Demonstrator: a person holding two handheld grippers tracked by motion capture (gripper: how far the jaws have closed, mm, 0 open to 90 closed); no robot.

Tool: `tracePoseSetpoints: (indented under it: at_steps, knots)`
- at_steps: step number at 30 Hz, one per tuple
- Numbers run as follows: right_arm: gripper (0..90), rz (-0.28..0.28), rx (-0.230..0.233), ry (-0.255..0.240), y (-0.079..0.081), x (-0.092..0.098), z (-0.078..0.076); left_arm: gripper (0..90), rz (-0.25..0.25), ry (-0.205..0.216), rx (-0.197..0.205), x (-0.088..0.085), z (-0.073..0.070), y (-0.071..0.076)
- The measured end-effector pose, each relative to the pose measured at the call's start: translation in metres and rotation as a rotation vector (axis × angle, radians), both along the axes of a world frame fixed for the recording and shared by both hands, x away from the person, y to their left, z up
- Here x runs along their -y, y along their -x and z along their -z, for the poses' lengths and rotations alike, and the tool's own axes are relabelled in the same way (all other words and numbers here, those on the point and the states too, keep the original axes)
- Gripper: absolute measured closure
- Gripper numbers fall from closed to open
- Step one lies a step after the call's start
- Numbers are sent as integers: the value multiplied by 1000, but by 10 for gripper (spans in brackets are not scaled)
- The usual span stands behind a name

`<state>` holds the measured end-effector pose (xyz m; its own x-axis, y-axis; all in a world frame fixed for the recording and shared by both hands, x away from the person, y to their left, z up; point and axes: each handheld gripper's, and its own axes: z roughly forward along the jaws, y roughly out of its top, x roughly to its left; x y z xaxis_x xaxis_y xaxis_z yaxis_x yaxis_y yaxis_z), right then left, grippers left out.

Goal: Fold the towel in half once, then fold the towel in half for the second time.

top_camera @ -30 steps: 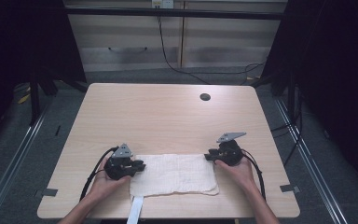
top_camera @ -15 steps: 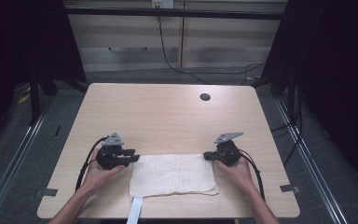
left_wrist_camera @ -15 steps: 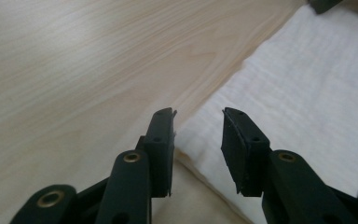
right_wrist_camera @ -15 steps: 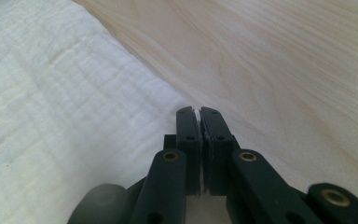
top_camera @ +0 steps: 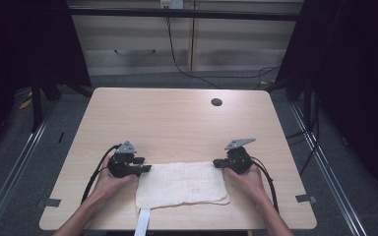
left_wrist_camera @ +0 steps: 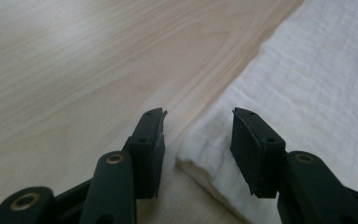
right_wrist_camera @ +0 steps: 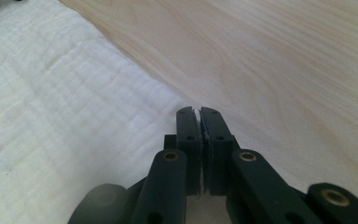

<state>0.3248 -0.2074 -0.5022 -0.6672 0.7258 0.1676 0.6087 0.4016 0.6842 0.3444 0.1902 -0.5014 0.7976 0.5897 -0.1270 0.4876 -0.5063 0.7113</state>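
A: Status of the left tongs (left_wrist_camera: pixel 198 135)?
B: Released; jaws have just been opening. The folded corner of the white cloth (top_camera: pixel 182 184) sits between them, unpressed.
A: Right tongs (right_wrist_camera: pixel 199 116)?
B: Clenched at the cloth's far right corner; a pinch of fabric cannot be confirmed.
A: Cloth location?
B: Flat on the table (top_camera: pixel 177 118), near its front edge.

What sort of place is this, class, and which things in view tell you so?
Probably a lab or workshop set up for recording: a plain wooden table holding one white cloth, hand-held tongs with trailing cables, floor rails and dark curtains around.
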Motion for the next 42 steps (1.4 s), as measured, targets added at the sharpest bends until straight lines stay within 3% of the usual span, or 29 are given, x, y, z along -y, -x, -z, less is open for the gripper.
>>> tracePoseSetpoints:
  at_steps: [2,5,8,15,19,27,42]
  knots:
    - [875,2,0,-3,0,0,0,555,8,-4,0,0,0,0]
    - [877,6,0,-9,0,0,0,766,70,0,11,1,1,5]
    - [879,16,0,-16,1,0,-1,842,83,-20,15,4,-1,7]
    - [880,26,55,-96,4,6,-13,851,64,-6,1,1,0,5]
    - [882,40,101,-106,8,6,-20,853,56,-9,-1,1,-1,5]
    - [882,16,119,-141,10,6,-28,852,39,-2,3,-2,0,1]
    - [881,-28,153,-162,23,0,-41,854,21,9,-4,-4,1,2]
